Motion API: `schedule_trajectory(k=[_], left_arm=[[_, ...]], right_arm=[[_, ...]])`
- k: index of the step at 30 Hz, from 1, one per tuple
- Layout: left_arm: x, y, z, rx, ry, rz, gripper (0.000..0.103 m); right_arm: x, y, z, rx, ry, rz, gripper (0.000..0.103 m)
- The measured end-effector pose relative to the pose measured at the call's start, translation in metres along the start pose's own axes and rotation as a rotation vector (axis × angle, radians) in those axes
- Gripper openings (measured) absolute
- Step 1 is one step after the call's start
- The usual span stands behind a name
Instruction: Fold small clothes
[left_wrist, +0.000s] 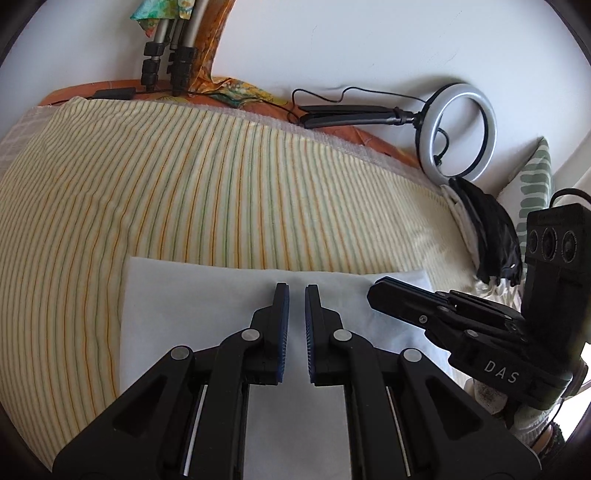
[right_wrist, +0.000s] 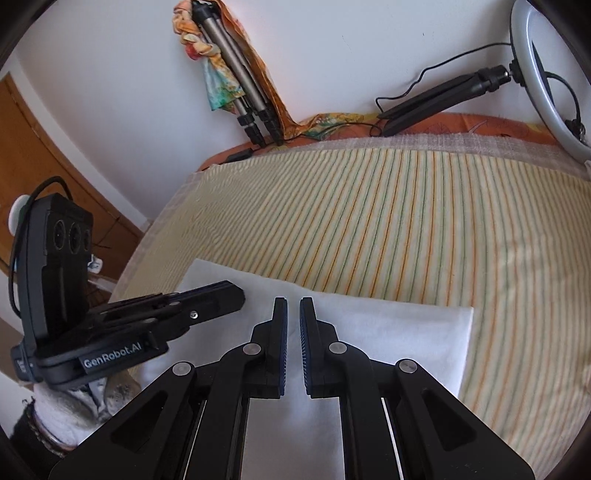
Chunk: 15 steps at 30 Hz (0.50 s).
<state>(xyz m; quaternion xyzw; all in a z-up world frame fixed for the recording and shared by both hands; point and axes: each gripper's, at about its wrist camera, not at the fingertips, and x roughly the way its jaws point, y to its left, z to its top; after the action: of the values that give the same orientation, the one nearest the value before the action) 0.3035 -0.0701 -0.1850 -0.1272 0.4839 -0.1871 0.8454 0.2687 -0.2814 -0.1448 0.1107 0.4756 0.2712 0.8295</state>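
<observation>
The left gripper (left_wrist: 296, 286) has its jaws parted by a narrow gap with nothing between them, poised over a white cloth (left_wrist: 207, 295). The right gripper (right_wrist: 293, 300) is the same: jaws slightly apart, holding nothing, over the same white cloth (right_wrist: 399, 332). In each view the other gripper shows from the side, its fingers lying close together above the cloth; whether they touch it I cannot tell.

The cloth lies flat as a neat rectangle on the near part of a bed, on a striped sheet (left_wrist: 184, 177) of cream with orange and green lines. At the right edge of the bed sits a pile of dark and white clothes (left_wrist: 487, 229). Beyond it a ring light (left_wrist: 460, 129) on a small stand lies by the white wall. Tripod legs (right_wrist: 240, 85) draped with a colourful scarf (right_wrist: 216, 74) lean against that wall, well apart from the cloth.
</observation>
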Motion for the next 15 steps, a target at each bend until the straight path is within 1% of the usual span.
schedule_trajectory(k=[3,4,6,11,12,15], left_arm=[[0.011,0.006,-0.004,-0.017,0.017,0.008,0.005],[0.012,0.007,-0.004,-0.014,0.014,0.006,0.005],[0.011,0.009,-0.004,-0.016,0.014,0.000,0.005],[0.004,0.016,-0.006,-0.057,0.001,-0.014,0.005],[0.002,0.019,-0.007,-0.067,-0.004,-0.015,0.005],[-0.001,0.027,-0.007,-0.093,-0.007,-0.018,0.005]], right_arm=[[0.011,-0.003,-0.004,-0.023,0.026,-0.023,0.007],[0.013,-0.003,-0.005,-0.034,0.033,-0.036,0.003],[0.013,-0.005,-0.006,-0.040,0.035,-0.035,0.003],[-0.004,-0.027,-0.008,0.033,0.023,-0.012,0.003],[-0.008,-0.034,-0.008,0.053,0.013,-0.022,0.003],[-0.016,-0.059,-0.010,0.101,0.006,-0.091,0.004]])
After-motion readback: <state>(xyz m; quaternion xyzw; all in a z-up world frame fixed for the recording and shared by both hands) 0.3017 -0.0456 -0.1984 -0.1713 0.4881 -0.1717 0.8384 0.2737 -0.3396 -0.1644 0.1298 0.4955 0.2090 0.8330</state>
